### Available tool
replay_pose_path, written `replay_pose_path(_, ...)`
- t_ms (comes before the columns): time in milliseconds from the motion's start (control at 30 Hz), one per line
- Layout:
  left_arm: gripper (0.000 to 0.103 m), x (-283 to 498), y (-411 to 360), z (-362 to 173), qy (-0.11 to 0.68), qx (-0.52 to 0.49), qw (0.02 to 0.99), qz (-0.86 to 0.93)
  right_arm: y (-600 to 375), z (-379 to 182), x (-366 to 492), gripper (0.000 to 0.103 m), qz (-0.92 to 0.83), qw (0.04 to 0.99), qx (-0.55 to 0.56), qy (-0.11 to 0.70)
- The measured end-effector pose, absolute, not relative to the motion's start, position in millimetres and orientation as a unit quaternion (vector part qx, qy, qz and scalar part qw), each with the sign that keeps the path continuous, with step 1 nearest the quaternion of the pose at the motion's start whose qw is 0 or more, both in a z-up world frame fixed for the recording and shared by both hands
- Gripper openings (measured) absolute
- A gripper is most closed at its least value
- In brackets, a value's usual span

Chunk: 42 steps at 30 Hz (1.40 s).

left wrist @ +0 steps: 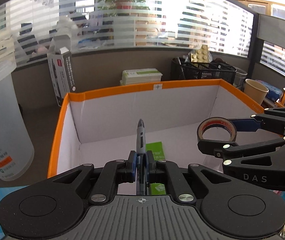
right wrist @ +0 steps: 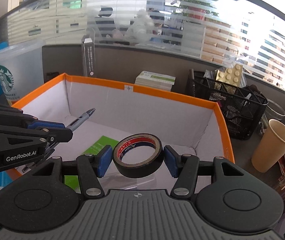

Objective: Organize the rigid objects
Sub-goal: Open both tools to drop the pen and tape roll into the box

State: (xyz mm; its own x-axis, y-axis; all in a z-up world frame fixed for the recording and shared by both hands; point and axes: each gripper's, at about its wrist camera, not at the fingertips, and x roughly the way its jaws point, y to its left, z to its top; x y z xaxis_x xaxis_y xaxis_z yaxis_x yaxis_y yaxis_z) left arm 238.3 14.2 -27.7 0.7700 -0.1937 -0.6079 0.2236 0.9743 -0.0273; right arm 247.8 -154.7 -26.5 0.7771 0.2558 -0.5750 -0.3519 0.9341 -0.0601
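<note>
We have the pen (left wrist: 141,140) clamped in our left hand-held gripper (left wrist: 141,165) and the tape roll (right wrist: 138,156) pinched in the right hand-held gripper (right wrist: 137,161), both hovering above the orange-rimmed box (right wrist: 134,89); releasing remains, and only a green card (right wrist: 100,147) lies below.

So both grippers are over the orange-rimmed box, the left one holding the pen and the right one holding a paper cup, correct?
Not quite. The right gripper holds a roll of black tape, as the right wrist view shows; the paper cup stands outside the box. The left gripper does hold the pen.
</note>
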Motion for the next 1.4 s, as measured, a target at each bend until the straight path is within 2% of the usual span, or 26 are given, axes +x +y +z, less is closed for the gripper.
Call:
replay_pose_path(833,0.008,239.7,20.0,-30.8,0.327,0.009,0.938,-0.117,-151.3,-33.3,253.5,0.056,0.146,0.934,-0.063,0.320)
replay_pose_path(933,0.012,239.2,20.0,-30.9,0.327,0.010,0.938,-0.118,-151.8,-34.0,253.4,0.057,0.144,0.934,-0.060,0.322)
replay_pose_path(1167,0.014,228.6,26.5,-20.6,0.314,0.004,0.943,-0.112,-149.7,-21.2,237.2,0.057,0.135,0.945,-0.072,0.290)
replay_pose_path(1267,0.020,215.3,31.0,-9.4,0.296,0.005,0.949,-0.107,-149.8,-7.6,226.2,0.057,0.135,0.950,-0.074,0.271)
replay_pose_path(1400,0.043,190.0,36.8,3.2,0.272,0.006,0.957,-0.098,-151.7,7.1,206.3,0.057,0.132,0.957,-0.076,0.249)
